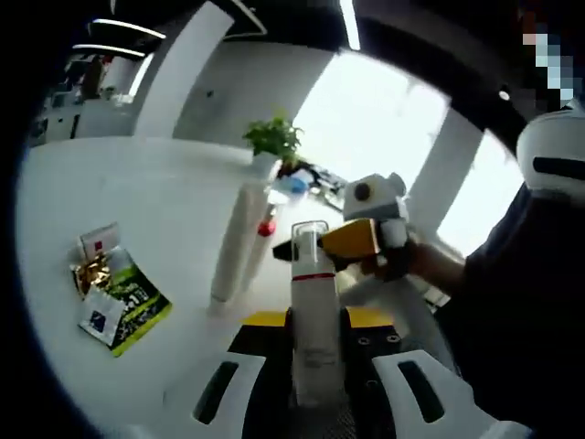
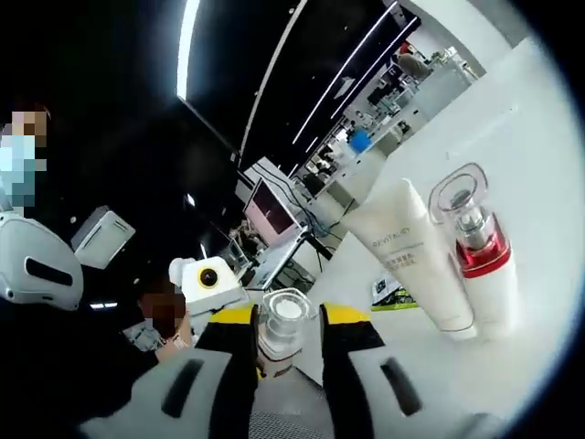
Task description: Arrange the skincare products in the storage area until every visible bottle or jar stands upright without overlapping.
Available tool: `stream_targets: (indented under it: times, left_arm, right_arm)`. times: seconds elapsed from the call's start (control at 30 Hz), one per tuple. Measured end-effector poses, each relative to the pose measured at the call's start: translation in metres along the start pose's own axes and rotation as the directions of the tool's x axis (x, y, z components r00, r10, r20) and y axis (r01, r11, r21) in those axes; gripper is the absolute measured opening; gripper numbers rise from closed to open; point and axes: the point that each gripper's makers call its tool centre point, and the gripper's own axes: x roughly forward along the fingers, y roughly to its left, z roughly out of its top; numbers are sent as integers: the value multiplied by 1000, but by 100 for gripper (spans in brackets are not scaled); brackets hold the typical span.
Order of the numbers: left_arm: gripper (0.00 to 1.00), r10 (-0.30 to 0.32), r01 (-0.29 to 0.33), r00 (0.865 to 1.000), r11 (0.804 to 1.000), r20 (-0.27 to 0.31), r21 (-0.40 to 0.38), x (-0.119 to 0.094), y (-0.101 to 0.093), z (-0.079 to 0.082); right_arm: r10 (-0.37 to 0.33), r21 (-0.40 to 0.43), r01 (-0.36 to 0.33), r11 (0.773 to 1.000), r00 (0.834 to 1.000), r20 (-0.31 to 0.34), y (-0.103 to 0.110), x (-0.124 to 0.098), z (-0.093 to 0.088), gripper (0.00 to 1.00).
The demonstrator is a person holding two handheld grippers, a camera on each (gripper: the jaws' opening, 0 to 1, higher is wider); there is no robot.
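In the left gripper view, the left gripper (image 1: 315, 370) has its jaws clamped on the body of a white bottle (image 1: 313, 311) with a clear cap, held above the white table (image 1: 137, 192), while the right gripper (image 1: 352, 242) pinches the same bottle at its cap. In the right gripper view, the right gripper (image 2: 288, 343) is closed on that clear cap (image 2: 283, 320). On the table, a white tube (image 2: 411, 247) and a red-collared bottle (image 2: 480, 251) stand upright side by side, with sachets (image 1: 114, 293) lying well apart from them.

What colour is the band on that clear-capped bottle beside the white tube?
Red: the bottle beside the tube shows best in the right gripper view.
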Motion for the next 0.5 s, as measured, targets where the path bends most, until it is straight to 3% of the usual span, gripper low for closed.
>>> stream_targets:
  times: [0.1, 0.33, 0.5]
  left_arm:
    - [16, -60, 60, 998, 996, 4, -62, 8, -14, 0]
    - [16, -115, 113, 993, 991, -21, -74, 8, -16, -5]
    - [17, -84, 84, 996, 996, -41, -6, 14, -11, -6]
  right_arm:
    - [23, 1, -23, 1000, 1000, 2, 4, 0, 1, 26]
    - [53, -13, -54, 998, 998, -28, 9, 0, -3, 23]
    - [38, -59, -40, 997, 999, -20, 9, 1, 0, 21]
